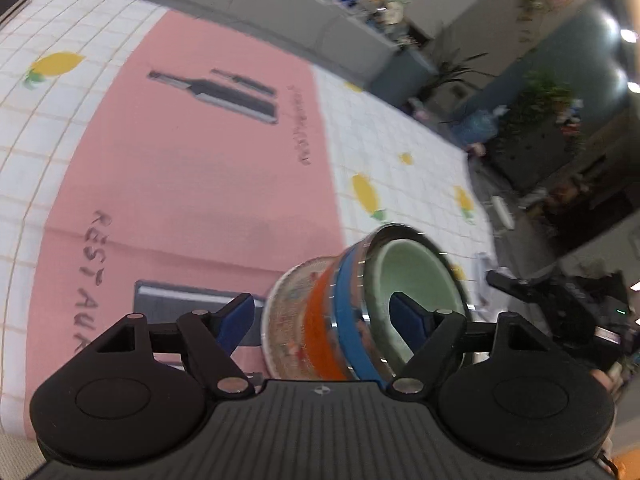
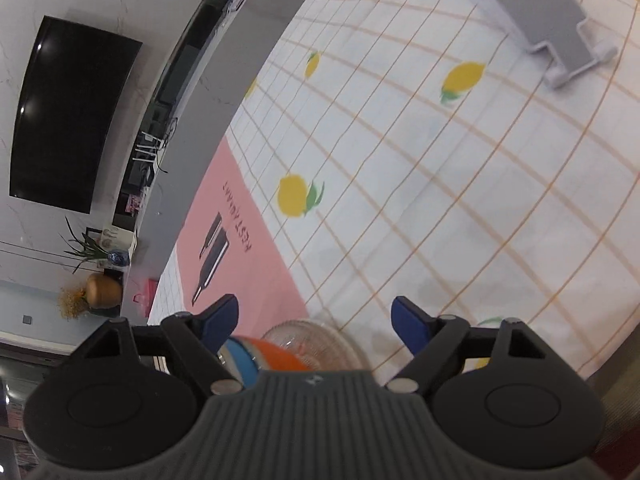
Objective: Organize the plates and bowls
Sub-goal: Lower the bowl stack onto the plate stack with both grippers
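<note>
A stack of dishes (image 1: pixel 344 312) stands on the pink mat (image 1: pixel 192 184): a patterned plate at the bottom, then orange and blue ones, a steel rim, and a pale green bowl (image 1: pixel 412 276) on top. My left gripper (image 1: pixel 322 318) is open around the stack, and its blue fingertips (image 1: pixel 236 320) stand clear of the sides. In the right wrist view the same stack (image 2: pixel 288 350) peeks out low between the open fingers of my right gripper (image 2: pixel 316 318), mostly hidden by the gripper body. Nothing is held.
A white checked cloth with lemons (image 2: pixel 440 200) covers the table. A grey and white phone stand (image 2: pixel 548 28) sits at the far right of it. The other black gripper (image 1: pixel 560 308) shows right of the stack. Beyond the table edge are a counter, plants and a dark screen.
</note>
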A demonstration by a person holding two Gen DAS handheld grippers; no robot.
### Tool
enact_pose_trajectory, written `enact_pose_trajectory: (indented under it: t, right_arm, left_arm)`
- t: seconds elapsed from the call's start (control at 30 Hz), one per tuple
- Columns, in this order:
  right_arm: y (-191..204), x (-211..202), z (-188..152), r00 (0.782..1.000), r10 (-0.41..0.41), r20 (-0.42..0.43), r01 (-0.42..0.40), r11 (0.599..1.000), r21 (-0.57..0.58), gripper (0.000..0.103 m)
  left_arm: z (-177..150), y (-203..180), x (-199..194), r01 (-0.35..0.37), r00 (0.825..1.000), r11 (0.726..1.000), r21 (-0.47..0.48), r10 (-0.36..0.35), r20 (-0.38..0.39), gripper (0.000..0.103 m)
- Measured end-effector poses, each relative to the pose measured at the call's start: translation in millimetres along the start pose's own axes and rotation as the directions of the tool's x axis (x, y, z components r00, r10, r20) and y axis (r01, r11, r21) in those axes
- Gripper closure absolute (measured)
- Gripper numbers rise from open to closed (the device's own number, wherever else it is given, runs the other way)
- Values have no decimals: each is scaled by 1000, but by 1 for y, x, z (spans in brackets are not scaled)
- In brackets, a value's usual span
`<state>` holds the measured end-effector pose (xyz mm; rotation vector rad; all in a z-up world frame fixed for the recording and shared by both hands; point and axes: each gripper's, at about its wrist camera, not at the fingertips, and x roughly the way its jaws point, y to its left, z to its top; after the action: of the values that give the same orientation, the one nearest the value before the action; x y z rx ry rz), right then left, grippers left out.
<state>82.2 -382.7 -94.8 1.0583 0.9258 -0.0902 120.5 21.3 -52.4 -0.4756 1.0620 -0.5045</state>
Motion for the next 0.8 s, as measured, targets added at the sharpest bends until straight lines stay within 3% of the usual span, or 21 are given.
enact_pose_trajectory:
  t: [0.07,0.1,0.13,0.2,0.27,0.3,0.37,0.43,0.5,0.67,0.73,0.8]
  right_arm:
    - [-2,2,2,999,-50,-4,50,998,-29,24]
    - [-2,6,1,997,-74,-12,73,996,-46,31]
    - [-2,10,-1,995,-94,-20,92,994,-60,45]
    - [-3,20,-3,992,-117,-44,113,990,-84,62]
    - [-2,27,-6,992,-105,-74,96,990,-107,67]
    - [0,30,-8,991,-96,-90,85,988,-127,73]
    - [8,35,-12,989,-89,-114,68,982,-176,76]
    - [12,40,-16,986,-81,-143,50,977,-208,76]
    - [13,45,-19,981,-48,-189,11,981,-193,76]
    - [13,56,-24,973,-88,-211,40,974,-221,77]
    - [11,62,-26,968,-88,-237,36,976,-215,90]
    - [11,65,-27,966,-99,-237,45,974,-224,93]
  left_arm:
    - [0,3,-5,73,997,997,28,-73,-10,13]
    - [0,4,-7,99,995,995,29,-99,-14,13]
    - [0,6,-8,116,993,993,29,-116,-17,13]
    - [3,12,-9,101,995,994,35,-100,-28,13]
    - [6,21,-6,49,996,998,31,-47,-73,13]
    - [7,27,-3,54,994,998,10,-53,-98,15]
    - [6,37,6,87,985,995,-41,-92,-146,19]
    - [4,39,14,55,986,997,-45,-61,-156,22]
    - [1,37,19,10,988,1000,-25,-14,-155,28]
    - [2,48,12,50,992,996,-77,-58,-109,29]
    - [0,47,17,8,993,999,-52,-15,-120,32]
    - [-3,46,28,-13,986,999,-37,7,-166,38]
